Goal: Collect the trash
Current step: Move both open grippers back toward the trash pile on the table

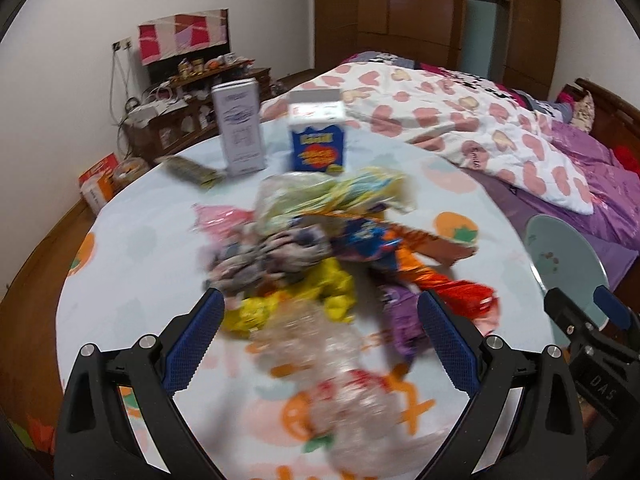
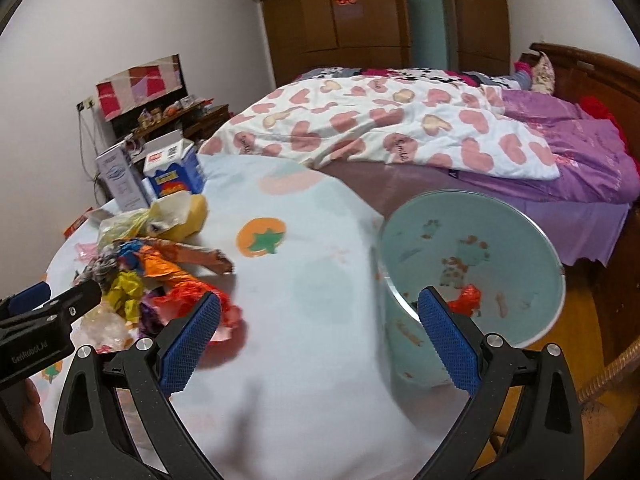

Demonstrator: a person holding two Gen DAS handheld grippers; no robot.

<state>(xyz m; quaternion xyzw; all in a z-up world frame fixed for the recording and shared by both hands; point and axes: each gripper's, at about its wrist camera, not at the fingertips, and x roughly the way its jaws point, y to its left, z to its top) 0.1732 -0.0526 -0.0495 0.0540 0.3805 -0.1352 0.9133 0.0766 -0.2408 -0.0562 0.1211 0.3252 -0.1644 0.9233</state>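
Observation:
A pile of crumpled wrappers (image 1: 320,248) lies on the round table (image 1: 132,240): yellow, orange, purple, pink and clear plastic. My left gripper (image 1: 320,320) is open, just above the near side of the pile, over a clear plastic wad (image 1: 320,344). The pile also shows in the right wrist view (image 2: 152,272). My right gripper (image 2: 318,320) is open and empty over the table's right edge, between the pile and a light blue trash bin (image 2: 472,256). A red scrap (image 2: 466,298) lies inside the bin. The bin also shows in the left wrist view (image 1: 560,256).
A white box (image 1: 240,128) and a blue carton (image 1: 318,136) stand at the table's far side, with a flat dark packet (image 1: 188,170) beside them. A bed with a heart-print quilt (image 2: 380,124) lies behind the table. A cluttered cabinet (image 1: 192,104) stands by the wall.

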